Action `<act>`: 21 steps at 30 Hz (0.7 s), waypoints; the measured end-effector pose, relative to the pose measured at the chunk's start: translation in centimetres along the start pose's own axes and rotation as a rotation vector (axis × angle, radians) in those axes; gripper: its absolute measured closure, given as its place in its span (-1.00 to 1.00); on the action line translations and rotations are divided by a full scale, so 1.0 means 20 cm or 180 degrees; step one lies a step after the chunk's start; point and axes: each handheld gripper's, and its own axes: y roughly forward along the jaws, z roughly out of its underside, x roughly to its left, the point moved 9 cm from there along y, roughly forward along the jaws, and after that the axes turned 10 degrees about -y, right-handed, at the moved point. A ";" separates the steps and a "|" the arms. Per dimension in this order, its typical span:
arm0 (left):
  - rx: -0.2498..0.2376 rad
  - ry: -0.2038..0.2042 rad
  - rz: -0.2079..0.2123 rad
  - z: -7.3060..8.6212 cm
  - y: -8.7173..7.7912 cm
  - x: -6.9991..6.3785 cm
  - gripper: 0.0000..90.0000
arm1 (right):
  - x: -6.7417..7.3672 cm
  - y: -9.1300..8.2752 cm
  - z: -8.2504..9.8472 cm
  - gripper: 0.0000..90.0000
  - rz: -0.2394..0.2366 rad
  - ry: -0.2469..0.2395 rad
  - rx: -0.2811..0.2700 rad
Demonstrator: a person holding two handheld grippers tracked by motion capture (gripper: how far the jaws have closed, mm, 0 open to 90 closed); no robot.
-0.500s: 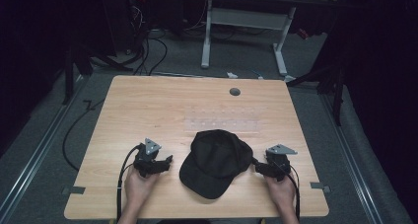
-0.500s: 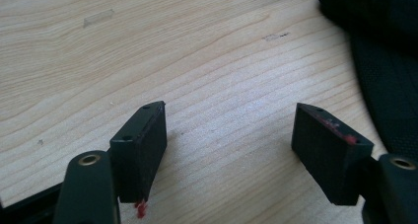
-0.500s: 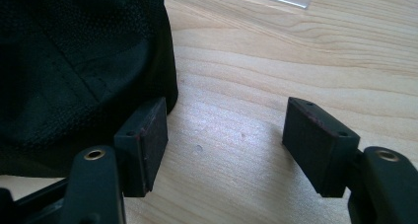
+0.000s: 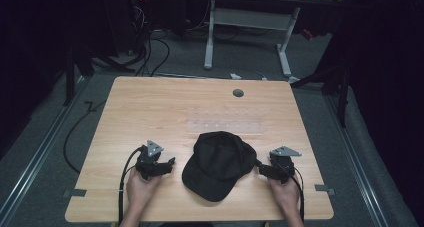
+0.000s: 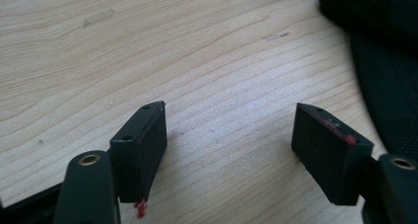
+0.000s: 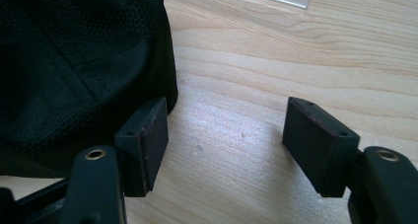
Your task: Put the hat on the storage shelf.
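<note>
We see the left tongs (image 4: pixel 169 163) spread wide over bare tabletop (image 4: pixel 150 107), holding nothing, the cap (image 4: pixel 218 163) just beside them on their right. The right tongs (image 4: pixel 262 167) also gape wide and empty, their left jaw at the cap's edge. The cap is plain black, finely textured fabric, lying between both tongs; we can read no logo or writing on it.

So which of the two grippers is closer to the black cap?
The right gripper: one jaw sits right at the edge of the cap. The left gripper, also open, has bare table between it and the cap.
</note>
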 end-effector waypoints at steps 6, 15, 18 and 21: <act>0.0001 0.0002 0.0000 0.00 0.00 0.00 -0.34 | 0.00 0.00 0.00 -0.25 0.0010 0.0008 0.0002; -0.0002 -0.0011 0.0003 0.00 0.00 0.00 -0.34 | 0.00 0.00 0.00 -0.21 0.0041 0.0043 0.0002; -0.0003 -0.0012 0.0005 0.00 0.00 0.00 -0.34 | -0.01 -0.01 0.01 -0.16 0.0064 0.0070 0.0001; -0.0002 -0.0013 0.0006 0.00 0.00 0.00 -0.34 | -0.02 -0.01 0.01 -0.13 0.0094 0.0129 -0.0003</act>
